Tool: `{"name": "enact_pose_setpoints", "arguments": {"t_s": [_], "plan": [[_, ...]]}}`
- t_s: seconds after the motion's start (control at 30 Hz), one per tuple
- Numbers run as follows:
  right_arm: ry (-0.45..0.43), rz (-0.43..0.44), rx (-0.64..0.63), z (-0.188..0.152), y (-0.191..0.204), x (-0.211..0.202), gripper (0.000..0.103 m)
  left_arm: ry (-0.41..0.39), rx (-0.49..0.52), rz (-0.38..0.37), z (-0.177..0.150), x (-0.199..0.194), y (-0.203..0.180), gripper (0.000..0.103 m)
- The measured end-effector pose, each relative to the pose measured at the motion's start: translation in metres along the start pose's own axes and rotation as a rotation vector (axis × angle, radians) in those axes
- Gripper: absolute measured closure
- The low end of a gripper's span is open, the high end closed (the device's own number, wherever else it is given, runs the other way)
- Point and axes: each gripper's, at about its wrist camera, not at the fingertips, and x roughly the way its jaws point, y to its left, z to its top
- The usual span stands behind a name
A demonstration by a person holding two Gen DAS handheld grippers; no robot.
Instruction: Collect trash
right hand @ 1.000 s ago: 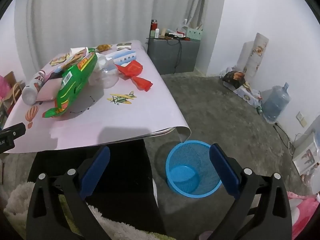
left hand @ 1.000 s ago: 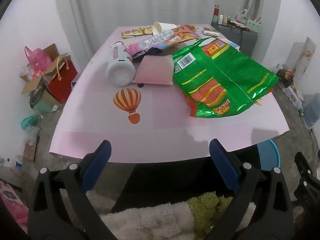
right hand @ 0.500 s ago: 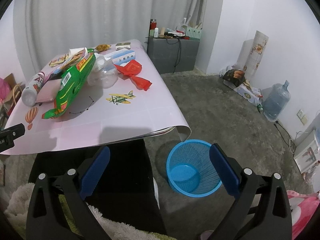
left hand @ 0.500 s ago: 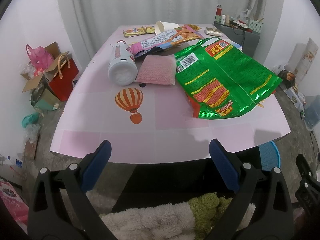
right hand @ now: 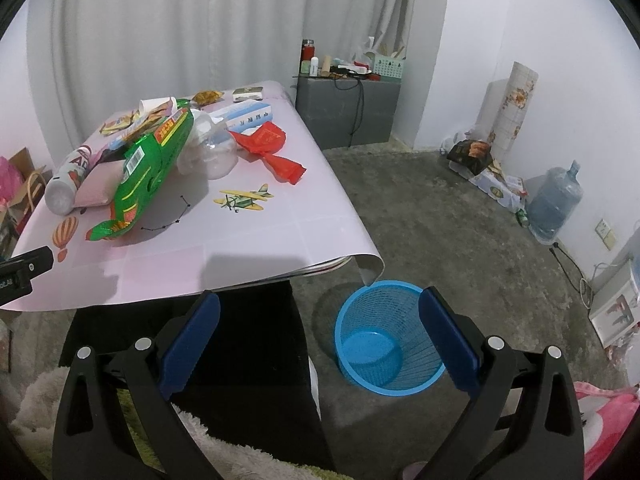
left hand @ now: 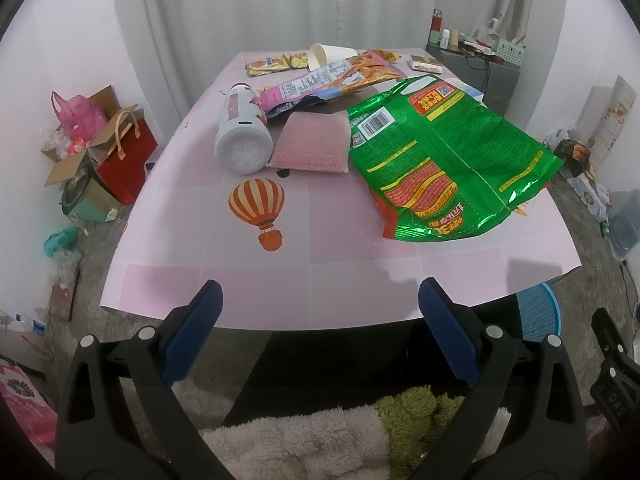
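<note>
Trash lies on a pink-covered table (left hand: 248, 280). A big green snack bag (left hand: 444, 160) lies at the right, also in the right wrist view (right hand: 148, 176). A white bottle (left hand: 242, 136) lies on its side beside a pink sponge (left hand: 312, 142). A pink wrapper (left hand: 312, 84) and a paper cup (left hand: 328, 55) lie further back. A red wrapper (right hand: 272, 150) and a clear plastic bottle (right hand: 212, 152) lie on the right side. A blue mesh bin (right hand: 386, 336) stands on the floor. My left gripper (left hand: 320, 328) is open and empty before the table edge. My right gripper (right hand: 320, 332) is open and empty above the floor near the bin.
A red gift bag (left hand: 126, 148) and cardboard boxes stand on the floor to the left. A grey cabinet (right hand: 348, 114) stands behind the table. A water jug (right hand: 554, 208) and boxes line the right wall. A fluffy fabric (left hand: 304, 440) lies below the grippers.
Both grippers have shifted slightly; the table and bin sit a little lower and nearer in view. Both stay open and empty.
</note>
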Motion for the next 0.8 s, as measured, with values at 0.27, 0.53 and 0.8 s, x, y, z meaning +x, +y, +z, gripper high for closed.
{"name": "enact_pose_setpoints", "arguments": {"t_s": [0.27, 0.53, 0.8], "plan": [[0.001, 0.003, -0.005, 0.0000, 0.0012, 0.0008, 0.006, 0.003, 0.000, 0.000, 0.0011, 0.0001, -0.0004, 0.009], [0.002, 0.005, -0.002, -0.0004, -0.0008, 0.0005, 0.006, 0.005, 0.001, 0.001, 0.0018, 0.0009, -0.0010, 0.009], [0.000, 0.007, -0.001, -0.0010, -0.0012, 0.0003, 0.006, 0.013, 0.008, -0.004, -0.0001, 0.0046, -0.0039, 0.009]]}}
